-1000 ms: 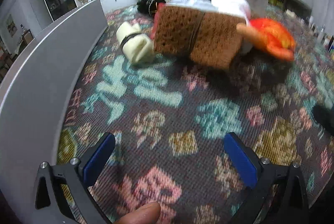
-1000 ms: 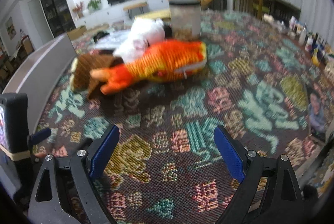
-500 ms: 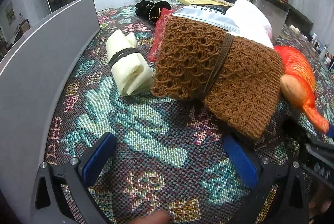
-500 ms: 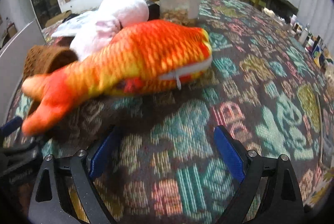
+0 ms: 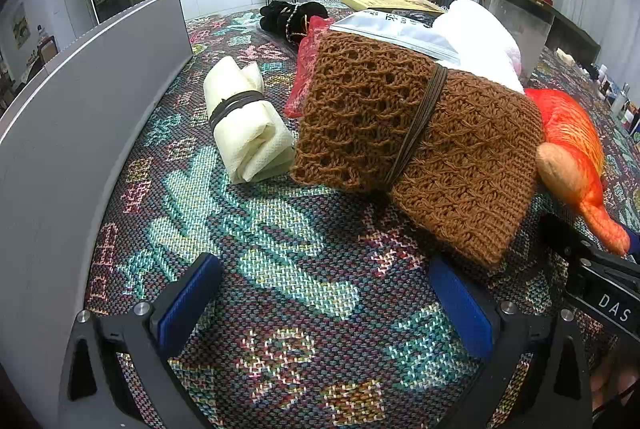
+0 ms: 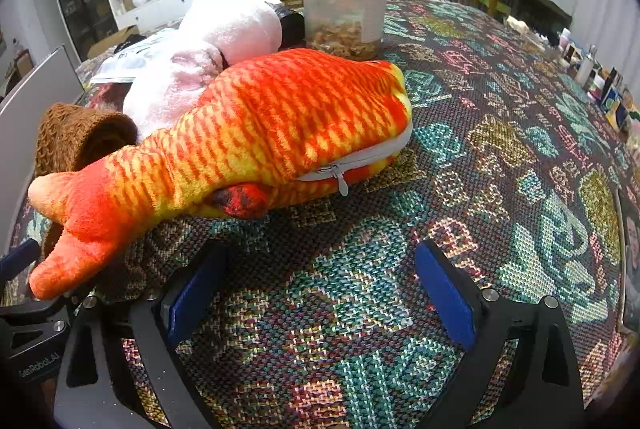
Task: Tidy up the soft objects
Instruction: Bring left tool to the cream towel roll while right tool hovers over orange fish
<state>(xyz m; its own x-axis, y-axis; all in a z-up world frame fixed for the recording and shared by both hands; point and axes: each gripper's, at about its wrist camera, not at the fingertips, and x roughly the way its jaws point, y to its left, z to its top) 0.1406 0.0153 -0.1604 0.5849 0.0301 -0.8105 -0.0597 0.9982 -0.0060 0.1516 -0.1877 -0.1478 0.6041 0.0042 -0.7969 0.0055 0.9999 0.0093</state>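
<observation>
Approach step, nothing grasped. Left gripper stands wide-jawed, empty, just short of the brown knit bundle on the bench. Right gripper, equally wide, faces the orange plush fish. Next move, in my judgement: advance and close.

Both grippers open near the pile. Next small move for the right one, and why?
Probably ease the right gripper forward and close on the orange fish plush. It is open and empty, the fish lies just ahead across its path, on top of the pile, while the left gripper faces the brown knit bundle.
</observation>
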